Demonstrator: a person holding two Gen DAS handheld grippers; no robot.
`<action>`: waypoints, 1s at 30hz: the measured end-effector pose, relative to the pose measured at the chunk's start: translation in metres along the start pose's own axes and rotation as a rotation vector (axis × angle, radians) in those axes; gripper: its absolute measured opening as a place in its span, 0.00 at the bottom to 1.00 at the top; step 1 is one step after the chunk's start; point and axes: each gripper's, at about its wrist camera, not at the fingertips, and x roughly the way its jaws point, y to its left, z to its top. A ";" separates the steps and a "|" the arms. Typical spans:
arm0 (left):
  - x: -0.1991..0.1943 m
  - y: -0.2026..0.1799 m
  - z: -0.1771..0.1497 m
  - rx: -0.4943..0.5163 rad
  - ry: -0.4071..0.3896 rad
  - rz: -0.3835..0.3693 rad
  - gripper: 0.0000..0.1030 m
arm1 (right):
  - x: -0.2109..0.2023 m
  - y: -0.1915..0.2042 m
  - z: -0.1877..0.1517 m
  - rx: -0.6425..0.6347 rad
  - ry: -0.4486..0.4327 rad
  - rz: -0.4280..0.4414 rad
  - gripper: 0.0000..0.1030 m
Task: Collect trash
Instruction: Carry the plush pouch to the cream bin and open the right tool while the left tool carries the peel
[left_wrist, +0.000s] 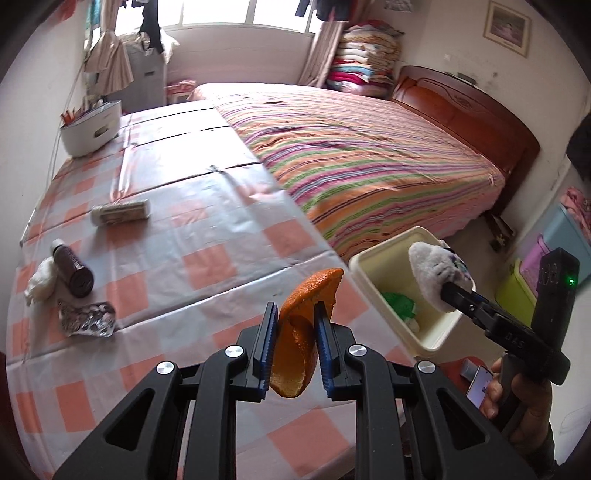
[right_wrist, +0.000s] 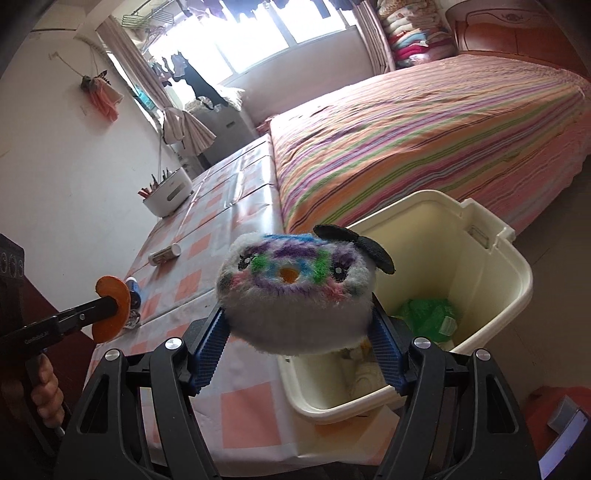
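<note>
Left wrist view: your right gripper (left_wrist: 448, 293) is half buried in the plush toy (left_wrist: 434, 275), so its fingertips are hidden from here, and your right hand (left_wrist: 517, 391) is cut off at the frame edge. Down in the bin (left_wrist: 373, 258) only a patch of green plastic (left_wrist: 399, 304) reads clearly; the pale scraps beside it are hard to make out.

Right wrist view: the toy (right_wrist: 295, 291) blocks the near wall of the bin (right_wrist: 517, 280) and part of the tabletop (right_wrist: 243, 406). Your left gripper (right_wrist: 110, 308) comes in from the left edge, its tips covered by the orange peel (right_wrist: 112, 306).

Fingers, left gripper (left_wrist: 295, 332): nearly closed, the blue pads pinching the orange peel (left_wrist: 303, 332) between them, held over the tabletop's (left_wrist: 207, 258) edge, near the bin.

Fingers, right gripper (right_wrist: 295, 347): spread about halfway, pressed against both flanks of the plush toy, which you hold over the bin's rim.

On the tabletop lie a crumpled foil wrapper (left_wrist: 88, 319), a dark bottle (left_wrist: 72, 273) on its side touching a white wad of tissue (left_wrist: 40, 282), and a pale tube (left_wrist: 120, 212).
</note>
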 end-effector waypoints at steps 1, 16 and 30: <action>0.001 -0.005 0.001 0.007 0.002 -0.009 0.20 | 0.000 -0.003 0.000 0.003 -0.003 -0.009 0.67; 0.025 -0.056 0.015 0.101 0.052 -0.052 0.20 | -0.009 -0.025 -0.004 0.055 -0.022 -0.033 0.76; 0.053 -0.094 0.030 0.156 0.095 -0.111 0.20 | -0.040 -0.051 0.009 0.140 -0.111 -0.007 0.78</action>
